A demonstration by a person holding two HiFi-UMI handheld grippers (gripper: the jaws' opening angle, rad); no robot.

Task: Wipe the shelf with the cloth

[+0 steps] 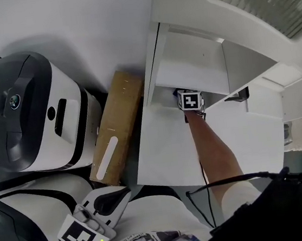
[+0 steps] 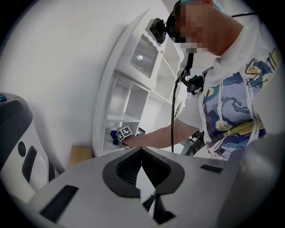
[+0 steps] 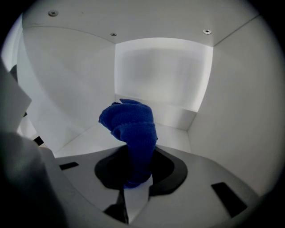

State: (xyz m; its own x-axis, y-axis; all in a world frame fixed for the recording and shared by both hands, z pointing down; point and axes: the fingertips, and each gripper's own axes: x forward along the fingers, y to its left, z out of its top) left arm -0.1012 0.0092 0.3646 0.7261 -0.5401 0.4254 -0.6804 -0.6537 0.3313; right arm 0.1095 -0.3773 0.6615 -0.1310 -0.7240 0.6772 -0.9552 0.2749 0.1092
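A blue cloth [image 3: 131, 129] bunches up out of my right gripper [image 3: 136, 178], which is shut on its lower end. The cloth hangs just above the white floor of a shelf compartment [image 3: 173, 118], with the back wall close ahead. In the head view the right gripper [image 1: 190, 100] reaches into a lower cubby of the white shelf unit [image 1: 198, 62], and the cloth is hidden there. From the left gripper view the cloth [image 2: 114, 135] shows as a blue spot in that cubby. My left gripper [image 2: 141, 150] is shut on nothing and is held low by the person's body [image 1: 107, 200].
A large white-and-grey machine [image 1: 29, 110] stands left of the shelf. A flat cardboard box [image 1: 116, 127] leans between the two. A black cable [image 1: 229, 180] runs along the right forearm. The compartment's side walls and ceiling [image 3: 133, 26] close in around the right gripper.
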